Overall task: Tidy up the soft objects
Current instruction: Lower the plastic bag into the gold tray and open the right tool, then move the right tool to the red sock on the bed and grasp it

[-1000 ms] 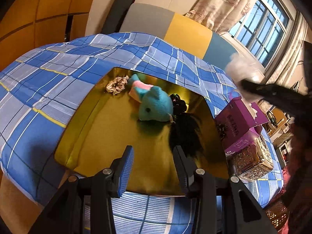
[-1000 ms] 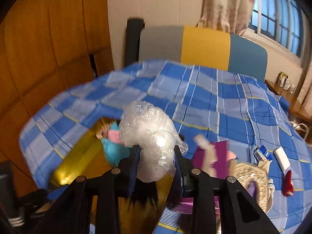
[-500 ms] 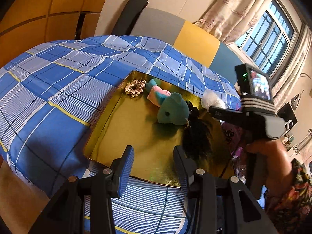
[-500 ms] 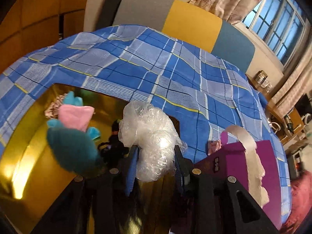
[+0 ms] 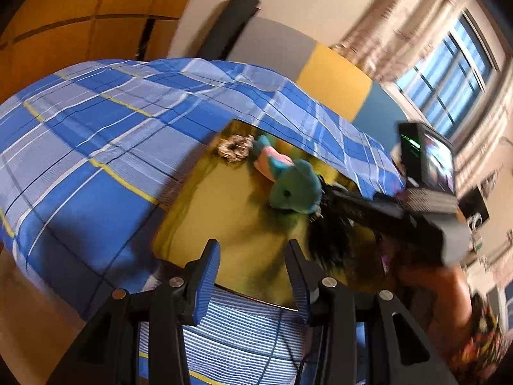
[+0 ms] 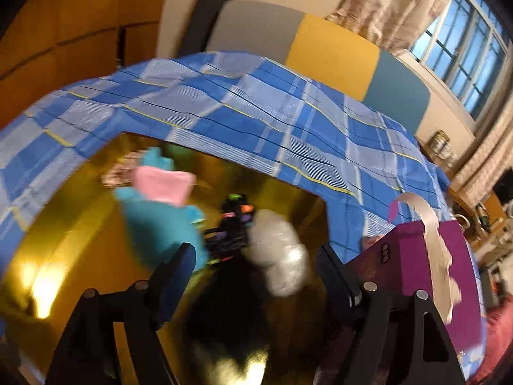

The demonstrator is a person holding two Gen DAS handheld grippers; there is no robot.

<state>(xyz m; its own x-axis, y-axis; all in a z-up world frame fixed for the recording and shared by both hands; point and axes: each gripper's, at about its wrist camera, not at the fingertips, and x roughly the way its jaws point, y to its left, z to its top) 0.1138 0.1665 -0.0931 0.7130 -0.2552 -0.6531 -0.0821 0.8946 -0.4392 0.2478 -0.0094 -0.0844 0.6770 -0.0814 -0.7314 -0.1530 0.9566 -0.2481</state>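
Writing on purple box [image 6: 413, 256] blurs, unreadable.

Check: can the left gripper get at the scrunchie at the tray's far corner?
Probably yes. The left gripper is open and empty, with bare gold tray between it and the scrunchie; the dolphin plush lies beside that path.

Glossy gold tray [image 5: 205, 224], mirror-like. Cloth plaid bedsheet [image 5: 96, 134], matt. Fuzzy teal plush toy [image 5: 296, 189]. Crinkly clear plastic wad [image 6: 280, 256]. Satiny scrunchie [image 5: 234, 150]. Matt purple cardboard box [image 6: 413, 256].
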